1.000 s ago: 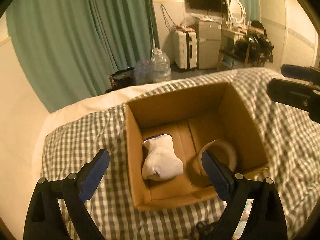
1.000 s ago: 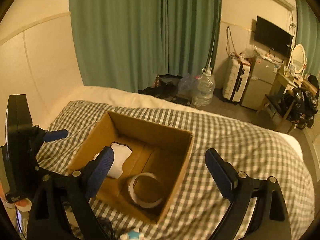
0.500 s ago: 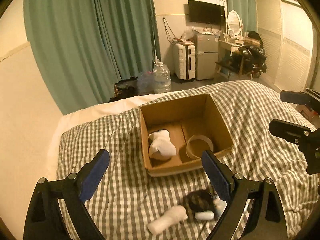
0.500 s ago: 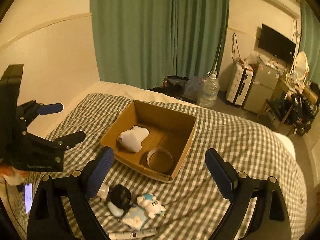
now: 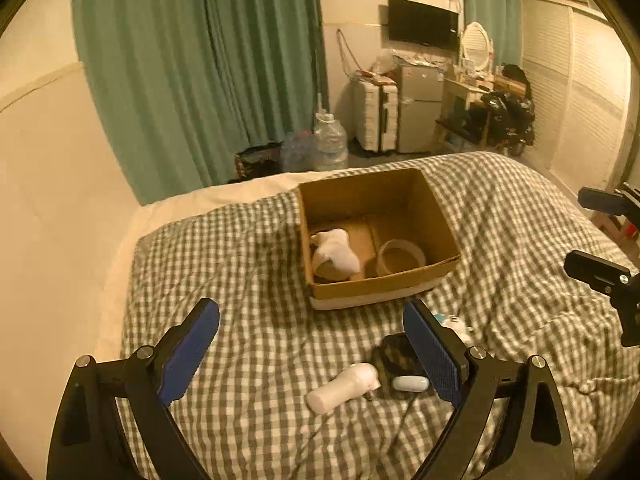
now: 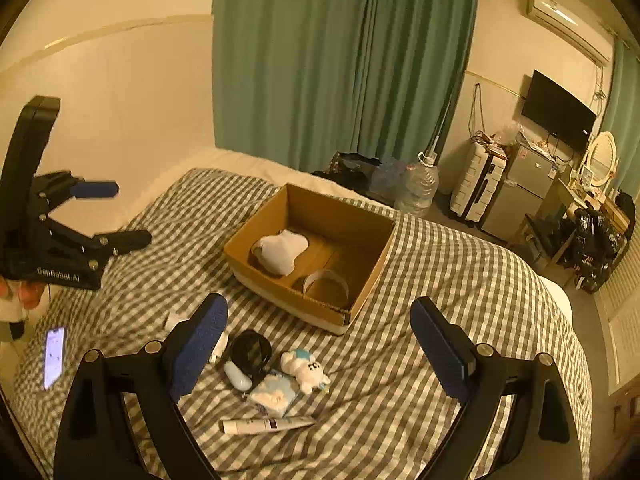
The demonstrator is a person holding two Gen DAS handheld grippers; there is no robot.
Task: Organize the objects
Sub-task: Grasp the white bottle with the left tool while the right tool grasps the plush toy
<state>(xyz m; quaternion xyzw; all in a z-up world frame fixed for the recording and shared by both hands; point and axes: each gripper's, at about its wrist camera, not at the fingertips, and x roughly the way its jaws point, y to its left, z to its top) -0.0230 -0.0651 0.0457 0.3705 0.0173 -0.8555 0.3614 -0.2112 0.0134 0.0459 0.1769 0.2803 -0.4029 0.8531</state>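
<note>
On the checked bedspread (image 6: 460, 280) sits an open cardboard box (image 6: 376, 248) already holding a white sock (image 6: 280, 254) and a roll of tape (image 6: 326, 286). The things yet to be put away lie in a cluster just in front of it: a rolled white sock (image 5: 342, 388), a black coiled item (image 6: 250, 350), a small pale oval case (image 6: 238, 376), a plush toy (image 6: 306, 368), a tissue packet (image 6: 274, 394) and a tube (image 6: 266, 425). All look light. The sock roll and plush are soft and should squash, so a pinch across the middle seems best. The tube and case look smooth and likely to slip; grip them across their width. Both the left tool (image 5: 312, 354) and the right tool (image 6: 320, 346) hover above the bed with fingers spread wide, holding and touching nothing.
</note>
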